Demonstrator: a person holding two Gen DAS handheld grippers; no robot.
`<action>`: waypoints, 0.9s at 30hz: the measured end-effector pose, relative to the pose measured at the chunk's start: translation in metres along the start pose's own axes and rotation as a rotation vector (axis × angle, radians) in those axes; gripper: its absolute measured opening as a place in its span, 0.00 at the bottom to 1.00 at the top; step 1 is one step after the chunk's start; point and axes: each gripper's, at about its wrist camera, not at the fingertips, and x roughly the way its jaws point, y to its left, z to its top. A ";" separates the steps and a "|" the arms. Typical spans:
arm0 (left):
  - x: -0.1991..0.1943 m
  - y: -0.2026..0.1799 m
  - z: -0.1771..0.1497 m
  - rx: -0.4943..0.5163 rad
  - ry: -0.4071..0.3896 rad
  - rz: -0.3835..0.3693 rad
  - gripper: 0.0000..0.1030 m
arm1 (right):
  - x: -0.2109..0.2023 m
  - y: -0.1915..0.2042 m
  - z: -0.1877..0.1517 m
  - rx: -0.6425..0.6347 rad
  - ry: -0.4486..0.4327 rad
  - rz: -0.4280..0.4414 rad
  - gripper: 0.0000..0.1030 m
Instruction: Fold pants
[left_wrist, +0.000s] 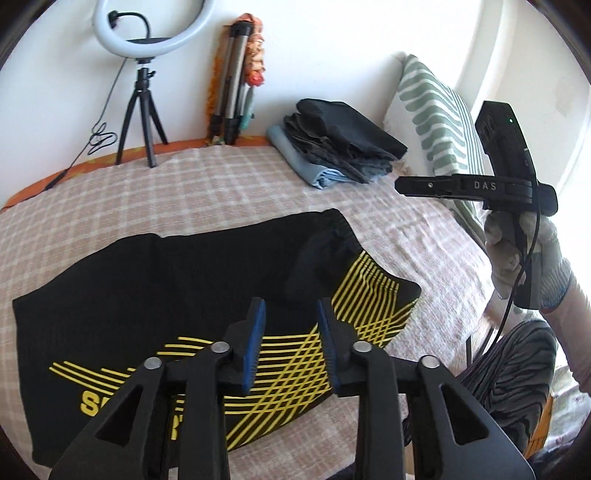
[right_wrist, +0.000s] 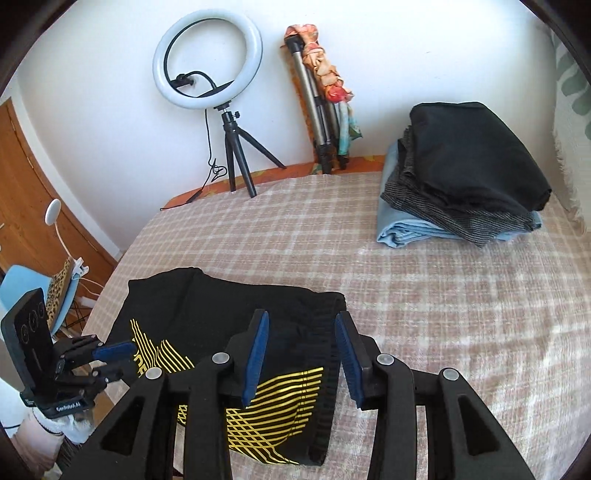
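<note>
Black pants (left_wrist: 155, 280) with a yellow line print lie folded on the checked bed cover (left_wrist: 184, 184). My left gripper (left_wrist: 291, 310) hovers over their printed right part, jaws open, blue pads apart with nothing between them. A gloved hand (left_wrist: 524, 251) holds my right gripper (left_wrist: 400, 183) off to the right, above the bed. In the right wrist view the right gripper (right_wrist: 303, 321) stands open above the ribbed waistband of the pants (right_wrist: 207, 306), touching no cloth. The left gripper (right_wrist: 114, 360) shows at the pants' left edge, also open.
A stack of folded clothes (right_wrist: 461, 173) sits at the far right of the bed cover (right_wrist: 443, 314). A ring light on a small tripod (right_wrist: 208, 66) and a folded tripod (right_wrist: 314, 110) stand at the wall. A striped pillow (left_wrist: 432, 110) lies right; a blue chair (right_wrist: 22, 288) stands left.
</note>
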 end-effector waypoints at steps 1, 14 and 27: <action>0.004 -0.012 0.000 0.027 0.003 -0.018 0.43 | -0.004 -0.006 -0.004 0.014 -0.007 -0.003 0.39; 0.088 -0.136 -0.011 0.365 0.193 -0.058 0.47 | -0.027 -0.085 -0.029 0.267 -0.080 0.026 0.40; 0.136 -0.150 -0.019 0.492 0.306 0.044 0.47 | -0.034 -0.102 -0.029 0.349 -0.103 0.056 0.40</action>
